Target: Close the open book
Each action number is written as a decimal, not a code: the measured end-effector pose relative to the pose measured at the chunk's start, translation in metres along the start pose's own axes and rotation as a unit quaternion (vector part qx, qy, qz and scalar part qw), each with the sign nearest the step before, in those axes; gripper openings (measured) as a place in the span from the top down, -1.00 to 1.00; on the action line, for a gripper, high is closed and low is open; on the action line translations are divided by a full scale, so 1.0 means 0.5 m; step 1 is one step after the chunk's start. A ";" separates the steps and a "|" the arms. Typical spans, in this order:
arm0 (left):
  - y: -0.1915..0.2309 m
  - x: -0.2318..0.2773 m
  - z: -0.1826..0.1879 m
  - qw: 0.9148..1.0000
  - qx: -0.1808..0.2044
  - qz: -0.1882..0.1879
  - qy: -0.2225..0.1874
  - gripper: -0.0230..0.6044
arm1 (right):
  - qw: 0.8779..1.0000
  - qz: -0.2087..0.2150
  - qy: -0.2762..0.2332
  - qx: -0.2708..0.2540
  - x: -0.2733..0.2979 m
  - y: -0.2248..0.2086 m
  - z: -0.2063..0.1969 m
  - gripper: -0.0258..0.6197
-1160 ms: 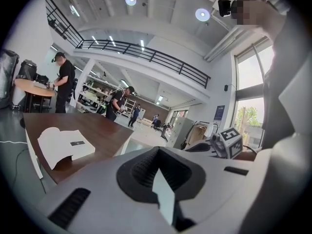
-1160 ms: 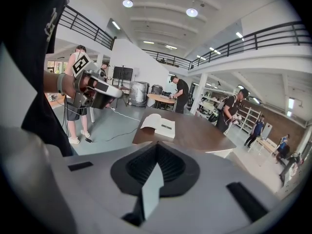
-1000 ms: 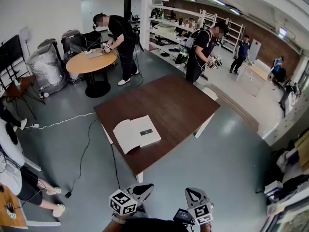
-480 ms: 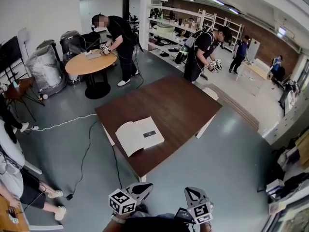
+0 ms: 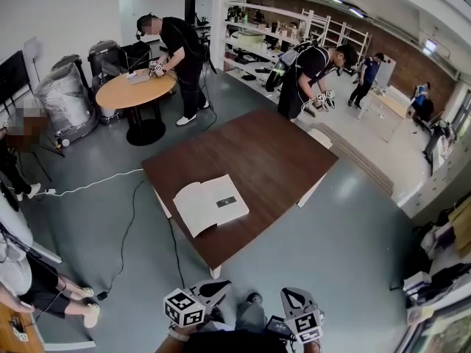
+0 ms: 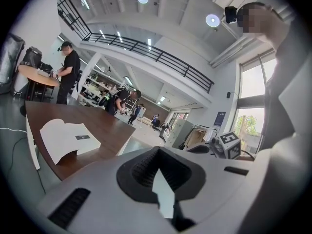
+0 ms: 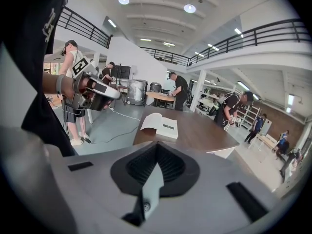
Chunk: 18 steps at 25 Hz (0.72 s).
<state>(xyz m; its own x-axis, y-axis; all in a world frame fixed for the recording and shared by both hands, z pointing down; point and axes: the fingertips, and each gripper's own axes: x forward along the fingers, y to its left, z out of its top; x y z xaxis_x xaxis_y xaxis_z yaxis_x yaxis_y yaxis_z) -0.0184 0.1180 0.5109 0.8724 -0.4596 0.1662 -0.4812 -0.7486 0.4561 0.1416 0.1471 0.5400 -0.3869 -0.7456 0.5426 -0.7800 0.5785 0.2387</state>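
A big grey floor fills the room. On it stands a big brown table. A smaller round table stands far behind it on the left, and a person leans over that one. The book lies open on the brown table, pages up, near the edge closest to the camera, with a little dark mark on its right page. The left gripper and the right gripper are side by side, low over the floor, well apart from the book. Each one has its two jaws pressed together. A thin white cord lies on the floor to the left.
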 end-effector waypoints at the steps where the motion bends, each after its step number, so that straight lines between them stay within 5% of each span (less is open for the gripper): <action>1: 0.001 0.003 0.003 1.000 -0.002 0.001 0.000 0.92 | 1.000 0.003 0.001 -0.001 0.004 -0.004 0.003 0.96; 18: 0.099 0.136 0.101 0.999 -0.042 0.023 -0.024 0.92 | 0.999 0.027 -0.018 0.004 0.115 -0.184 0.042 0.96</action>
<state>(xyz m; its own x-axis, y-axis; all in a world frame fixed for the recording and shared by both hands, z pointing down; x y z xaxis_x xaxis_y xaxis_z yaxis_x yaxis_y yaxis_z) 0.0127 0.0256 0.5007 0.8431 -0.5172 0.1471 -0.5106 -0.6842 0.5208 0.1808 0.0438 0.5325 -0.4458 -0.7244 0.5259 -0.7611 0.6159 0.2032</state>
